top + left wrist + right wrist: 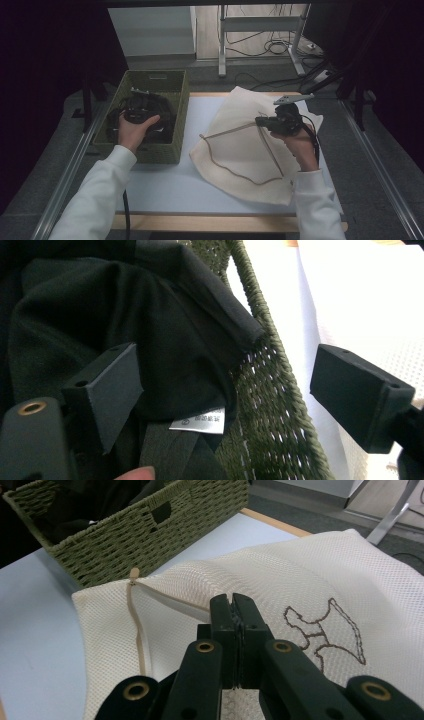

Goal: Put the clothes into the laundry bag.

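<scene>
A cream mesh laundry bag (pixel 240 155) with a tan zipper band (pixel 235 172) lies on the white table (pixel 165 185). My right gripper (pixel 262 121) is shut on the bag's upper layer near the zipper (pixel 136 625) and holds it raised, so the mouth gapes. In the right gripper view its jaws (pixel 232 602) are pressed together on the mesh (pixel 310 575). My left gripper (pixel 145 107) is inside the green woven basket (pixel 155 152), just above a black garment (pixel 162 132). Its jaws (pixel 225 375) stand wide open over the garment (pixel 165 340) and its white label (pixel 197 421), beside the basket wall (pixel 270 405).
The basket (pixel 130 540) stands at the table's left, close to the bag. A brown stitched outline (pixel 327 630) marks the bag. Beyond the table's far edge are a metal stand (pixel 222 45) and cables (pixel 275 47) on the floor. Metal rails (pixel 380 170) run along both sides.
</scene>
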### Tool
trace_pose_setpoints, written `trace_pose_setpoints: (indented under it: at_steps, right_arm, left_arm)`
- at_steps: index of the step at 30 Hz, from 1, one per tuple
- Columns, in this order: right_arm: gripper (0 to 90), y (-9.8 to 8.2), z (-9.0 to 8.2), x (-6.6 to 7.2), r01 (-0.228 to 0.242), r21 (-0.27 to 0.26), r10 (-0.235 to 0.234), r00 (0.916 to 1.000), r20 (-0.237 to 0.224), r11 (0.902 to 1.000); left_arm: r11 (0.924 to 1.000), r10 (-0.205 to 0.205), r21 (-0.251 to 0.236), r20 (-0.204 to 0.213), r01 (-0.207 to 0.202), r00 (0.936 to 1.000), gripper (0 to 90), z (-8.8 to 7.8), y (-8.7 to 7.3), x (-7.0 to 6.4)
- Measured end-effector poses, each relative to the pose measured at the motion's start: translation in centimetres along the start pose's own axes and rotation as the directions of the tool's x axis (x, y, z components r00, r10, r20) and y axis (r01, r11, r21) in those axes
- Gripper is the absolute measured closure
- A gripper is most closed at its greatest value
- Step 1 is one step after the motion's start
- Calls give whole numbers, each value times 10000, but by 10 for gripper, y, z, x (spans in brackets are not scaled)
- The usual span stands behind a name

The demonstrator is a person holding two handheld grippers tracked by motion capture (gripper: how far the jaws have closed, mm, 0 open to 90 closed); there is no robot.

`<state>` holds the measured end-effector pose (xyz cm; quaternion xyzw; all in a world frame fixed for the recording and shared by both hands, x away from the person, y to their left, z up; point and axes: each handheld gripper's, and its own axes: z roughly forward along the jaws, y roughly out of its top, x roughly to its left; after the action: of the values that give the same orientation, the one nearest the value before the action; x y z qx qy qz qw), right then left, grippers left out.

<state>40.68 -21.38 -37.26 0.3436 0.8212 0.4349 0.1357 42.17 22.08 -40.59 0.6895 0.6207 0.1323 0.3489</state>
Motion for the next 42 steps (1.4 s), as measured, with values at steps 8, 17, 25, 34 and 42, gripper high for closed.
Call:
trace_pose_setpoints:
  at_steps: [8,17,25,34,42]
  right_arm:
    - [890,0,1,0,5,26,-5,10000,-1,10000]
    - [891,-1,2,0,37,42,-38,10000,76,10000]
    - [891,-1,1,-2,4,-47,-3,9998,201,10000]
    - [890,-2,1,-2,-19,-59,20,9997,239,10000]
    - [890,-2,2,-2,4,-2,-4,9997,242,10000]
  left_arm:
    - [9989,-415,220,-366,423,9985,96,15,11,6]
    - [9963,-645,533,-501,671,9967,79,35,19,10]
    - [9942,-826,635,-679,869,9943,64,46,26,13]
    - [9920,-966,729,-850,1029,9917,54,57,36,14]
    - [9873,-1334,766,-802,1395,9878,51,66,46,16]
